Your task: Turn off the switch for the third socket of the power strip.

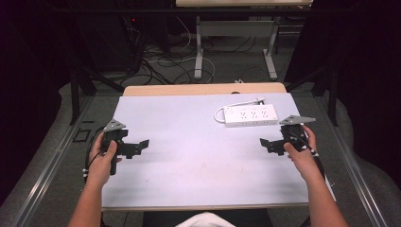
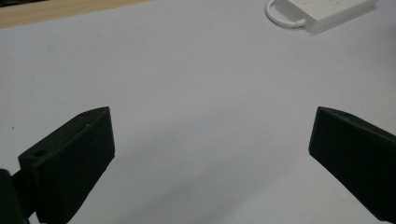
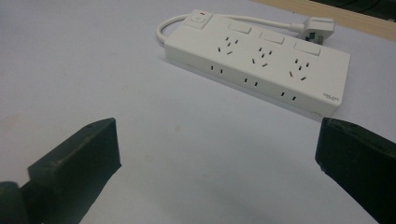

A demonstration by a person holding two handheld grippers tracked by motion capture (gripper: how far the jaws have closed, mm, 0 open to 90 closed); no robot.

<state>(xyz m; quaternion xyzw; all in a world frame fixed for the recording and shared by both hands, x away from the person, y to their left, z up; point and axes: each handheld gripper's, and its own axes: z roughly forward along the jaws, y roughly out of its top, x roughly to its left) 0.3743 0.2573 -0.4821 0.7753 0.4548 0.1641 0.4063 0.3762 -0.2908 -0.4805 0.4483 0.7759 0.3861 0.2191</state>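
1. White plastic power strip lying flat at the far right of the pale surface, cord looped at its left end. High view: left claw at the left edge, well apart from the strip; right claw near the strip, just short of its front edge. Both pointing inward, holding nothing.

2. Left gripper view: jaws spread wide over bare surface, nothing between them. Strip far off at the upper right, with the cord loop at its near end.

3. Right gripper view: jaws spread wide, empty. Strip close ahead, set at a diagonal, with the red-marked switch at one end, three socket groups along the top and the plug beyond it near the wooden edge.

4. Step in hand, judged: approach of the right claw to the strip.
   - Turn the claw square to the long body before closing in.
   - Keep the jaws wide until they straddle the narrow width.
   - Grip the side walls near the middle, clear of the switch and the cord.
   - Bring the left claw across only if steadying is needed.
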